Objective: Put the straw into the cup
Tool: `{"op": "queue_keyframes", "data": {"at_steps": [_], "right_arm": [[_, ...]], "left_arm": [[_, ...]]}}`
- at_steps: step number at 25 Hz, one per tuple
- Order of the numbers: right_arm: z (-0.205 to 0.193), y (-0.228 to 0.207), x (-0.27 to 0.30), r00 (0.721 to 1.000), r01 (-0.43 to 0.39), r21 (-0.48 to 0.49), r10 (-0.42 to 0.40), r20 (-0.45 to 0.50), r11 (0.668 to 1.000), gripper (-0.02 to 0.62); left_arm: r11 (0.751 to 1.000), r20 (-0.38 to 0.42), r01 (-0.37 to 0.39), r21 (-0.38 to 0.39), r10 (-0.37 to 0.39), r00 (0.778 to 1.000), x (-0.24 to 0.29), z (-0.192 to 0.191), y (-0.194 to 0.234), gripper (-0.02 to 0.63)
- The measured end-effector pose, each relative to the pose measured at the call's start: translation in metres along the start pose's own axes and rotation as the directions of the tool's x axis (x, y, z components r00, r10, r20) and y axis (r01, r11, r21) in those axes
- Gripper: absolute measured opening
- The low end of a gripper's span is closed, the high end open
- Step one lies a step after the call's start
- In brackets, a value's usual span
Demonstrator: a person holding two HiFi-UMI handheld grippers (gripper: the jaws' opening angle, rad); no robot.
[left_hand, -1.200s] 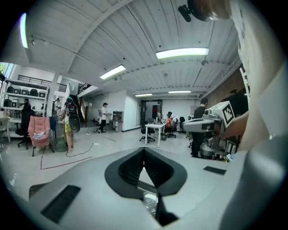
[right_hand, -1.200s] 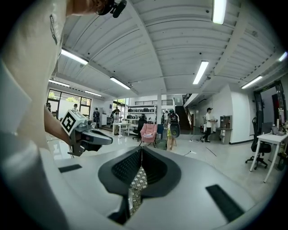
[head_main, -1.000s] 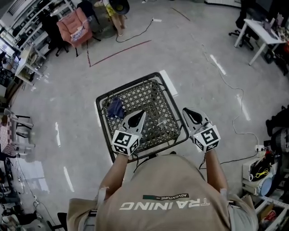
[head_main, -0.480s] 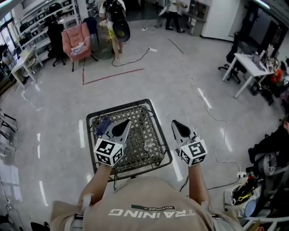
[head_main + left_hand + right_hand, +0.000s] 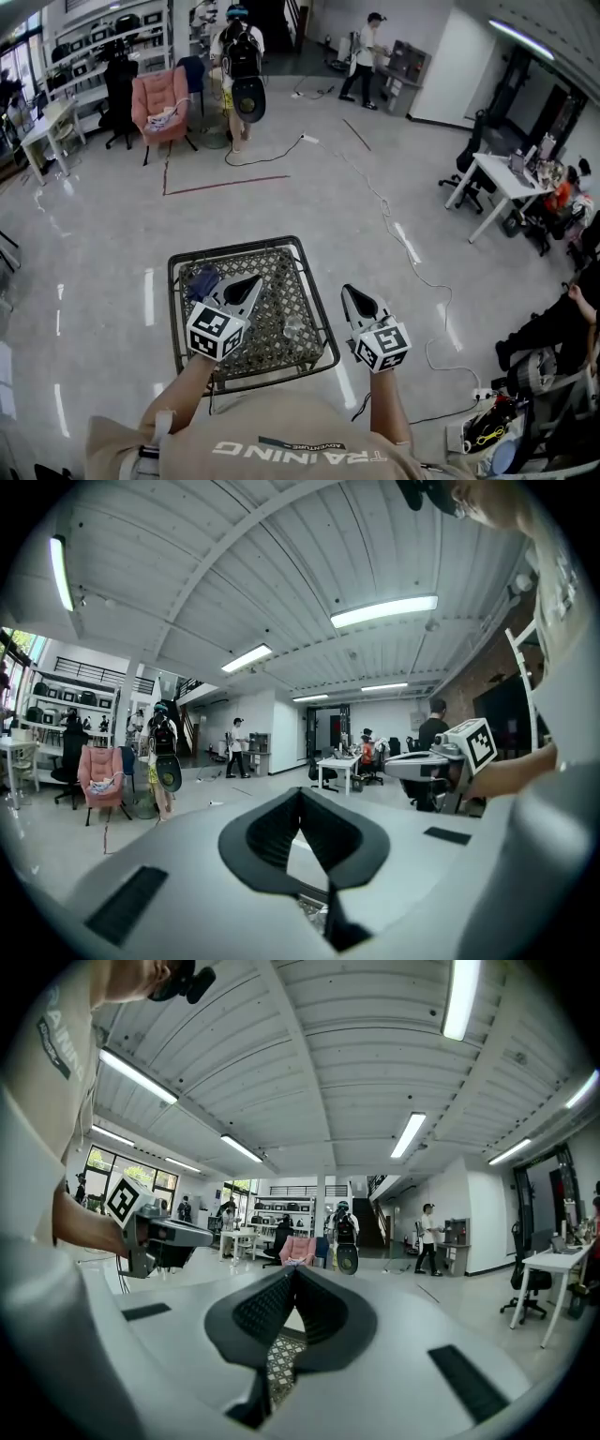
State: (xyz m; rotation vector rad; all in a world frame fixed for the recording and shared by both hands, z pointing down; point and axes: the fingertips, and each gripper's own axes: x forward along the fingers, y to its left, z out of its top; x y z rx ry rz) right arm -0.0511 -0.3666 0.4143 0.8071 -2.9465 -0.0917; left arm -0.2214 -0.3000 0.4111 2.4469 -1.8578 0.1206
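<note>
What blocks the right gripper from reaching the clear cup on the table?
Probably nothing, so yes: the right gripper hangs off the right edge of the table, the clear cup stands near that edge, with bare mesh between. Its jaws are shut.

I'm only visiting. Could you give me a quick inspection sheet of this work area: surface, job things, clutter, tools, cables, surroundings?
Surface: small table, lattice top, black frame.
Job's things: clear item on the table, possibly the cup; straw not made out.
Clutter: blue thing near the table's far left corner.
Grippers: left tool and right tool both shut, empty.
Cables: white cable across the floor.
Surroundings: pink chair, desk, shelves, person with a backpack.
</note>
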Motion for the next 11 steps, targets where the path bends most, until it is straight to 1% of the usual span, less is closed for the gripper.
{"op": "queue_keyframes", "data": {"at_steps": [5,11], "right_arm": [[-0.002,0.006,-0.001,1.000,0.006,-0.017,-0.006,-0.030,1.000,0.017],[0.005,0.018,-0.003,1.000,0.006,-0.004,-0.006,-0.017,1.000,0.017]], "left_arm": [[1.000,-0.003,0.000,-0.014,0.000,1.000,-0.007,-0.004,0.003,0.017],[1.000,-0.031,-0.002,-0.017,0.002,1.000,-0.016,-0.006,0.011,0.017]]}}
